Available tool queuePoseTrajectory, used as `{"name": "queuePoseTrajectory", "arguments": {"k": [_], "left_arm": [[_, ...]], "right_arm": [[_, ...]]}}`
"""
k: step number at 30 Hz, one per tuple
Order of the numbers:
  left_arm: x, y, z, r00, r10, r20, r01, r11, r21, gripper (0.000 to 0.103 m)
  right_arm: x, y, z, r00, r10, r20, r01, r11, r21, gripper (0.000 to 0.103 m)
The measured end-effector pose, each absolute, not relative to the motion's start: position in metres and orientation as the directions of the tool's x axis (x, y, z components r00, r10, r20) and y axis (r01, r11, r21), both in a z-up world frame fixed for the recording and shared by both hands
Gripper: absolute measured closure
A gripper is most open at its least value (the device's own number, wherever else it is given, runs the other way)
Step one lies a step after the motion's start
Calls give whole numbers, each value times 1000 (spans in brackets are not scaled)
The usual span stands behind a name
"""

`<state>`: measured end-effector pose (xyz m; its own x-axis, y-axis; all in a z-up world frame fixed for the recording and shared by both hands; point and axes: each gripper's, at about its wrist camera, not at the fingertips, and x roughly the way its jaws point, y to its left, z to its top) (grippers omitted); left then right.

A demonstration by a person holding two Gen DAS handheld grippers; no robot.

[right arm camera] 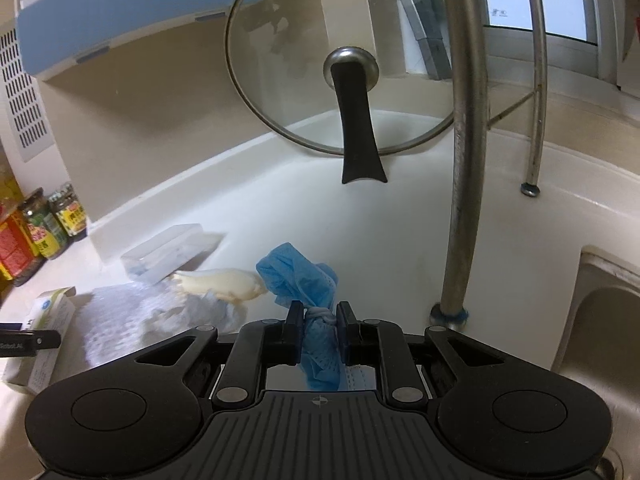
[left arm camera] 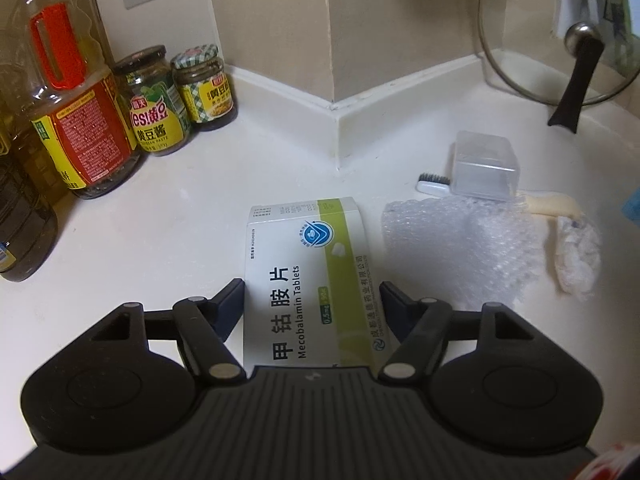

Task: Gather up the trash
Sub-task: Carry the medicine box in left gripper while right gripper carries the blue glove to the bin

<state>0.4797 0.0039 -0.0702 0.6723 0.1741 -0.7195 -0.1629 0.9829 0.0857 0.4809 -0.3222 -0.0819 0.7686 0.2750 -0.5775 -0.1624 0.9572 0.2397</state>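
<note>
A white and green medicine box (left arm camera: 308,280) sits between the fingers of my left gripper (left arm camera: 312,288), and both pads press on its long sides. The same medicine box (right arm camera: 52,308) shows at the left edge of the right wrist view. My right gripper (right arm camera: 319,312) is shut on a crumpled blue face mask (right arm camera: 300,276), held a little above the white counter (right arm camera: 400,232). On the counter lie a sheet of bubble wrap (left arm camera: 460,248), a crumpled tissue (left arm camera: 576,256) and a cream-coloured scrap (left arm camera: 552,204).
An oil bottle (left arm camera: 72,100) and two sauce jars (left arm camera: 160,100) stand at the back left. A clear plastic box (left arm camera: 484,168) and a small brush (left arm camera: 432,184) lie near the wall corner. A glass lid (right arm camera: 344,60) leans on the wall, beside a faucet (right arm camera: 468,120) and sink (right arm camera: 600,320).
</note>
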Motion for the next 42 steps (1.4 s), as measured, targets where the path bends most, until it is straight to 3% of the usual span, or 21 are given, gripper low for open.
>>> {"name": "queuePoseTrajectory", "arguments": {"k": [22,31,42], "left_arm": [[311,21,-29,755,-98,-648,86,995,-50,33],[247,25,-42,719,-189,-668,184,980,-79,33],[210,33,-68,665,-201,-719,172,978,-115,33]], "right_arm": [[304,-249,-46,775,305,-553,-160,942,295,85],[224,-211,-48,743,328,-583,-164,935,316,85],[191,-186,-76,648,388,-655,-190,916,354,85]]}}
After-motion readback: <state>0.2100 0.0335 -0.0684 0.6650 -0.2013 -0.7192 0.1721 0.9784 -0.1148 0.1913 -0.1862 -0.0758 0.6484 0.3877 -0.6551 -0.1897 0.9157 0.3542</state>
